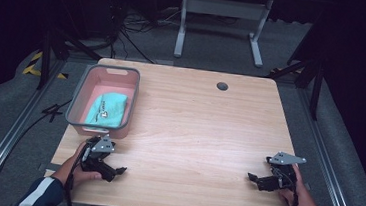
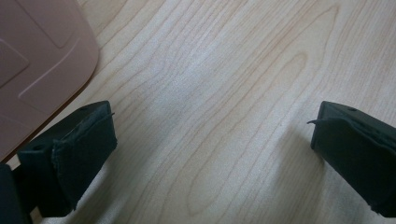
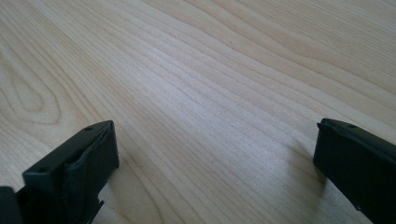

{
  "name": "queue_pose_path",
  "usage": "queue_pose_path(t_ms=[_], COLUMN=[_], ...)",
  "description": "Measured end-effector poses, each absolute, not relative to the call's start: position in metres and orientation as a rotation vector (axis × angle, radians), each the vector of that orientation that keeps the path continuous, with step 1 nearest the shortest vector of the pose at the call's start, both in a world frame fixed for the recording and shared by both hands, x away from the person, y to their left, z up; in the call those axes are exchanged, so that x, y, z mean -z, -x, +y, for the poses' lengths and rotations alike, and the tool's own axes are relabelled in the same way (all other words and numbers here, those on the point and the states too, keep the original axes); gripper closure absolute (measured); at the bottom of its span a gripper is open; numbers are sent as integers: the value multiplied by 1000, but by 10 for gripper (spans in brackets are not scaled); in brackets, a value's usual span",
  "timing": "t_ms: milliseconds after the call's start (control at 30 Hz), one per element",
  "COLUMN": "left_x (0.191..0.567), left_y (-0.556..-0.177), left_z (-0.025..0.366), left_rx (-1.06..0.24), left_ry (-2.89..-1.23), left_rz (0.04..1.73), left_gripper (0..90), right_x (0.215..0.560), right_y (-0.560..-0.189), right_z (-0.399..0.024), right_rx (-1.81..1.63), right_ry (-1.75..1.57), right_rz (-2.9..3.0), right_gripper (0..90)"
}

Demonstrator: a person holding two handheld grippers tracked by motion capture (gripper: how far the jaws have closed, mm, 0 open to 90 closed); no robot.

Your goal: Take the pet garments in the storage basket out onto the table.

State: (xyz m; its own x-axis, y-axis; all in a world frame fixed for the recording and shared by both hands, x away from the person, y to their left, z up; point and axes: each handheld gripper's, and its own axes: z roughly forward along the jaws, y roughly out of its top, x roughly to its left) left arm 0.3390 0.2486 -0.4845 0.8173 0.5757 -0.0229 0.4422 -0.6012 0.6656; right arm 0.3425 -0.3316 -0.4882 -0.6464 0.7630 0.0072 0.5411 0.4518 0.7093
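Where claws idle, basket [image 1: 78,94] holds cloth [image 1: 109,109] (teal)

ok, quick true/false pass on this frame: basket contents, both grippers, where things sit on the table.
1. The pink basket holds a teal cloth. True.
2. The left gripper grips the cloth. False: its jaws stand open over bare table.
3. The right gripper is open and empty. True.
4. The basket sits at the table's right edge. False: it is at the left.
5. The left gripper is nearer the basket than the right. True.

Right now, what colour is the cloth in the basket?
Teal cloth with a small white mark; clearest in the high view.
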Motion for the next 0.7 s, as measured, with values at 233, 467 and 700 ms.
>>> queue_pose_path(t_ms=[233, 467, 700], left_x=[484, 484, 480], left_y=[-338, -337, -337], left_z=[249, 249, 253], left_rx=[-275, -271, -255], left_ry=[-2317, -2316, -2333], left_rz=[757, 760, 751], left_gripper=[3, 3, 63], right_x=[488, 488, 488], right_y=[-343, -343, -344], right_z=[-332, -331, -331], right_rx=[-1002, -1002, -1003], right_ry=[-1110, -1110, -1109], right_rz=[2398, 2399, 2399], right_gripper=[2, 2, 2])
